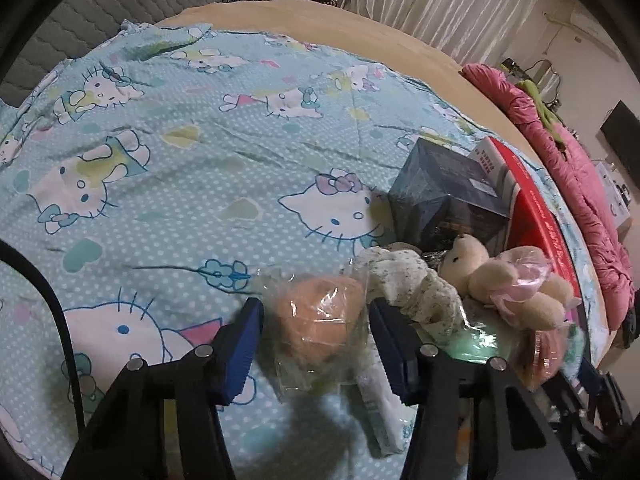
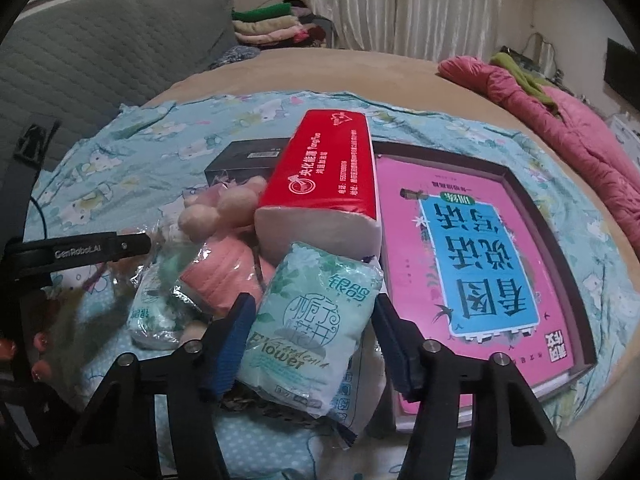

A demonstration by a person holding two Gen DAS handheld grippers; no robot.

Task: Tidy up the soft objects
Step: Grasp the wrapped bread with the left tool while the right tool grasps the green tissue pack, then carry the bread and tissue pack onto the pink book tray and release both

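Observation:
On a Hello Kitty sheet [image 1: 180, 184] lies a heap of soft things. In the left wrist view my left gripper [image 1: 316, 316] is open, its blue fingers on either side of an orange soft item in a clear bag [image 1: 316, 324]. Beside it lie a floral cloth [image 1: 412, 284] and a cream teddy bear [image 1: 508, 280]. In the right wrist view my right gripper [image 2: 312, 316] is open around a mint tissue pack [image 2: 308, 320], with small gaps at both pads. Behind it are a red tissue pack [image 2: 324, 176], a pink folded cloth [image 2: 224, 276] and the bear [image 2: 224, 204].
A dark box [image 1: 448, 196] stands behind the heap. A pink book in a dark tray [image 2: 476, 248] lies at the right. A pink quilt [image 2: 560, 120] lies along the bed's far right. Folded clothes [image 2: 272, 24] are stacked at the back. The left gripper's body [image 2: 80, 252] shows at left.

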